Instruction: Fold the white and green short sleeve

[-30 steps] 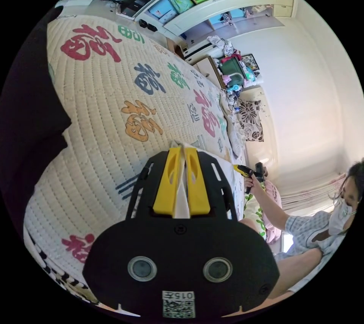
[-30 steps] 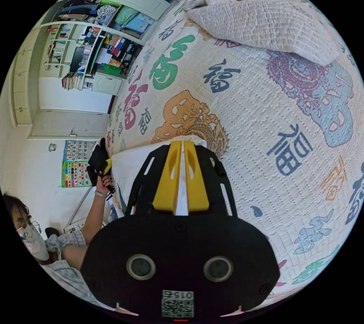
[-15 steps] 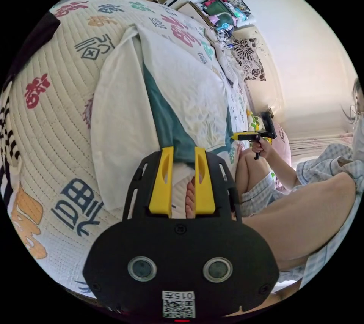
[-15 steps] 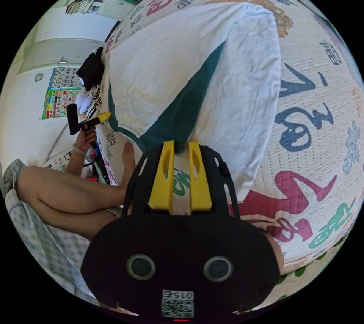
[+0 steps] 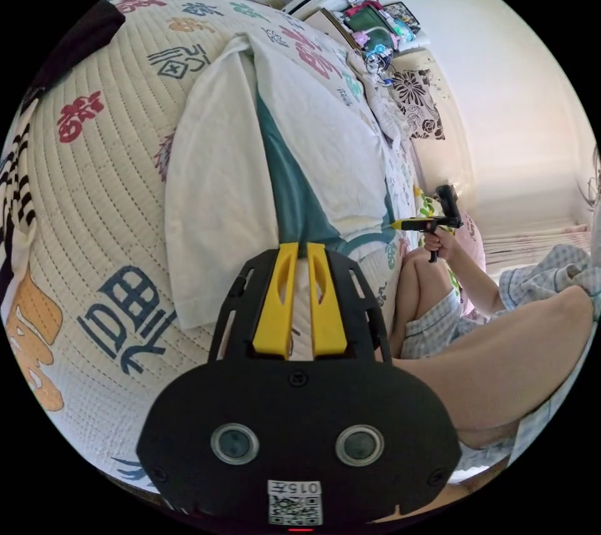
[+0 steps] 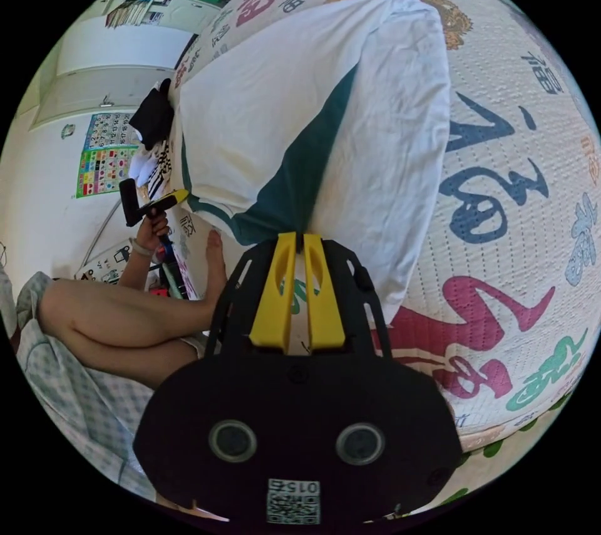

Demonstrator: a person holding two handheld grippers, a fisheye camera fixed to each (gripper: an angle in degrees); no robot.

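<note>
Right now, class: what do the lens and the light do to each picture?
Left gripper view: fisheye bends the quilted bedspread into a dome, a black ring frames the image, and the far wall washes out pale. Right gripper view: same bulge; the white and green shirt is evenly lit and sharp, while the gripper looms large and dark up close.

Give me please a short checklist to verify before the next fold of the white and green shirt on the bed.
1. Shirt lies on the quilt, both sides folded inward: ok.
2. Left gripper empty, jaws nearly together: ok.
3. Right gripper empty, jaws nearly together: ok.
4. Foot apart from the hem: ok.
5. Fabric smooth: not ok, light wrinkles.
6. Far end of the shirt lies flat: cannot tell.
</note>
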